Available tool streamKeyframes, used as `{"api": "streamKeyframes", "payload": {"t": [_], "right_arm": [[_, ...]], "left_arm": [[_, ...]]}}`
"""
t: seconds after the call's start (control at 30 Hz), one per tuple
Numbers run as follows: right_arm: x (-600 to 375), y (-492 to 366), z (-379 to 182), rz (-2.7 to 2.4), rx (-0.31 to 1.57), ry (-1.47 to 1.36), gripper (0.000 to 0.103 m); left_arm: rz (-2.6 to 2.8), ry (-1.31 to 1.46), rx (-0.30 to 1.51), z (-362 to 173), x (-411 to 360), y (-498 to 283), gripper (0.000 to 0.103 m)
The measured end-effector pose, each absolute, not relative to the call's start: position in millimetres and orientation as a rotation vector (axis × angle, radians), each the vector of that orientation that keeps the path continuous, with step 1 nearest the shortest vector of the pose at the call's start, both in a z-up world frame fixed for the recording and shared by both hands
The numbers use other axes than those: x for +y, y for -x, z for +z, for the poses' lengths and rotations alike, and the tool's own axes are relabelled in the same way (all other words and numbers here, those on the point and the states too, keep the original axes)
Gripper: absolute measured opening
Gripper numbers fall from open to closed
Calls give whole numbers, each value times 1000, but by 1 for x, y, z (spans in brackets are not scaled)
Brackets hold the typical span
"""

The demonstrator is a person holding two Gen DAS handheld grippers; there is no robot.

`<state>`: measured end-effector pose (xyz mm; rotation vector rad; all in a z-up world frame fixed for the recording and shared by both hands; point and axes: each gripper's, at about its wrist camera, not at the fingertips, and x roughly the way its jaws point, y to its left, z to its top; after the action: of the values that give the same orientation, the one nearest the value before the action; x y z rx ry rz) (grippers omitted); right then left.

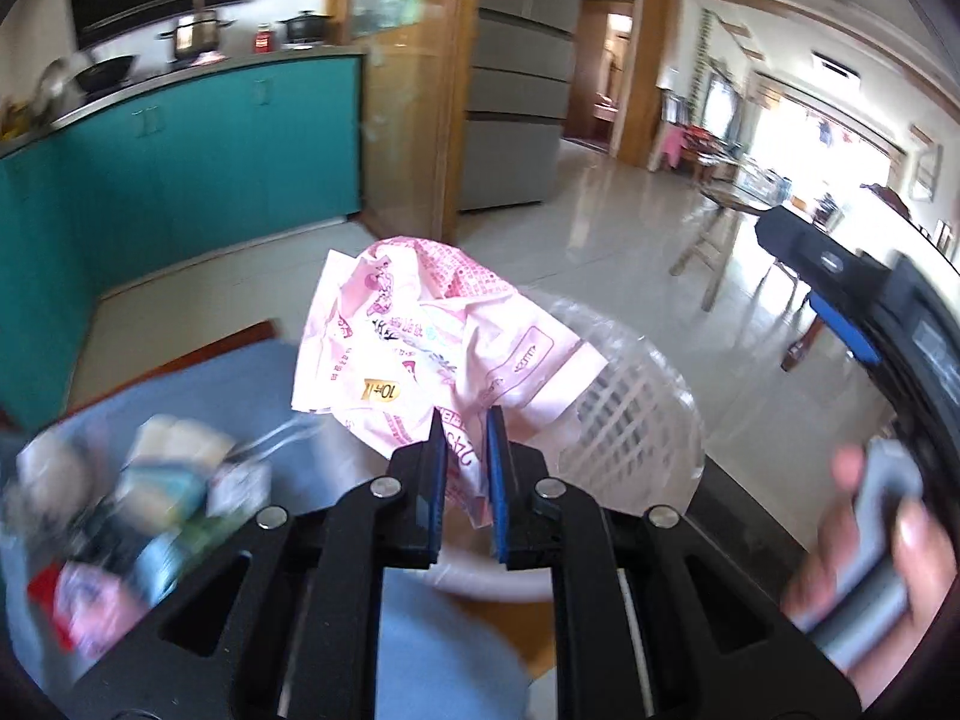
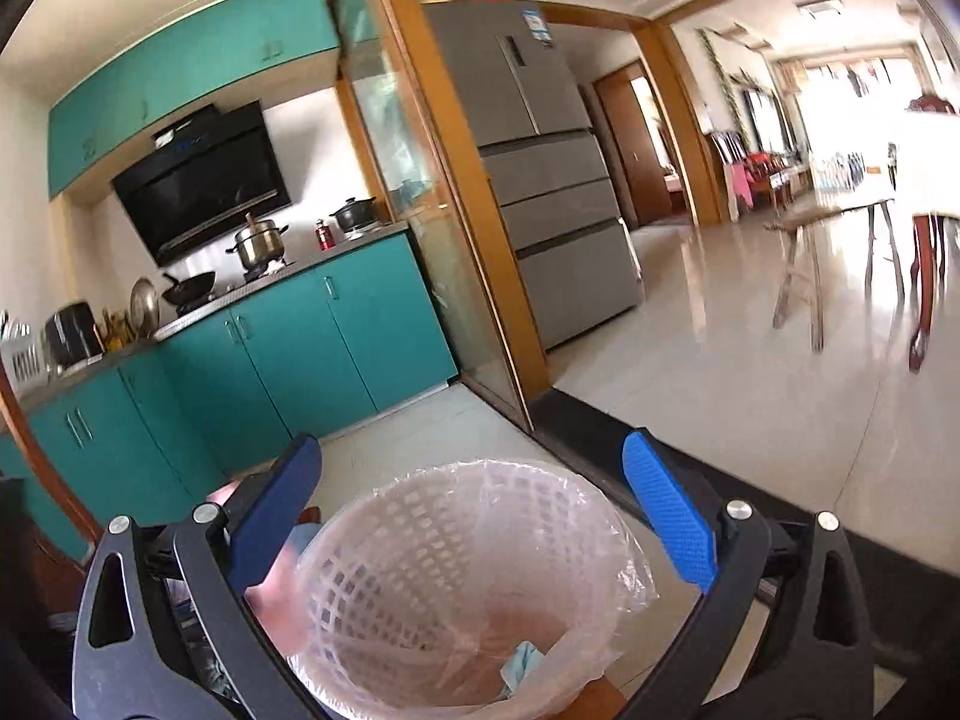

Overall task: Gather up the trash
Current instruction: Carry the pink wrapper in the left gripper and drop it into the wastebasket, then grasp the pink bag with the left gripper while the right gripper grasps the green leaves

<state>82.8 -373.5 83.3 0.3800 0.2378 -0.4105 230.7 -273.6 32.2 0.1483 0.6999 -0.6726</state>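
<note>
My left gripper is shut on a crumpled pink plastic wrapper and holds it in the air beside the rim of a white lattice waste basket lined with clear plastic. More trash lies blurred on a blue-grey cloth at the lower left. My right gripper is open and empty, its blue pads either side of the basket, which holds a light blue scrap. The right gripper also shows in the left wrist view, with the hand holding it.
Teal kitchen cabinets with pots stand to the left. A glass partition with a wooden frame and a grey fridge stand ahead. A wooden stool and table stand on the glossy tiled floor at the right.
</note>
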Motion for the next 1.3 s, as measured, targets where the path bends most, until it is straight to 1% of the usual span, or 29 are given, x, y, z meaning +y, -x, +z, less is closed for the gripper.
{"api": "streamKeyframes", "payload": {"t": [0.13,0.23,0.27,0.33,0.37,0.4,0.43,0.53,0.6,0.63,0.73,0.83,0.97,1.0,1.07,1.13,1.3], "right_arm": [[-373,-84,83,-406,245,-362,98],[-374,-84,83,-406,240,-361,98],[-375,-84,83,-408,239,-364,98],[-376,-86,82,-401,246,-367,98],[-374,-84,82,-398,248,-364,99],[-372,-85,82,-393,249,-359,99],[-371,-84,83,-389,248,-355,99],[-366,-84,84,-372,242,-340,99],[-360,-85,84,-359,248,-321,99],[-354,-87,84,-343,253,-304,99],[-340,-91,84,-306,269,-274,99],[-315,-95,83,-247,299,-228,99],[-265,-100,81,-147,348,-124,98],[-250,-101,78,-110,372,-107,98],[-228,-102,74,-59,405,-99,98],[-207,-106,68,5,451,-94,98],[-169,-110,56,63,505,-46,99]], "left_arm": [[-671,-132,752,20,-299,-250,16],[-672,-138,749,21,-305,-250,16],[-671,-144,741,22,-305,-248,19],[-683,-145,716,26,-300,-243,51],[-665,-152,687,31,-294,-239,87],[-636,-152,640,37,-286,-234,94],[-617,-143,570,48,-269,-223,94],[-580,-139,511,70,-224,-199,95],[-544,-107,412,93,-172,-166,100],[-511,-97,367,102,-146,-149,100],[-391,-89,330,109,-85,-116,100],[-270,-24,380,91,-37,-104,100],[-159,83,489,37,6,-113,100],[-107,99,544,24,13,-120,99],[-148,148,635,10,22,-134,99],[-147,147,685,1,24,-139,99],[-152,51,703,-3,16,-134,99]]}}
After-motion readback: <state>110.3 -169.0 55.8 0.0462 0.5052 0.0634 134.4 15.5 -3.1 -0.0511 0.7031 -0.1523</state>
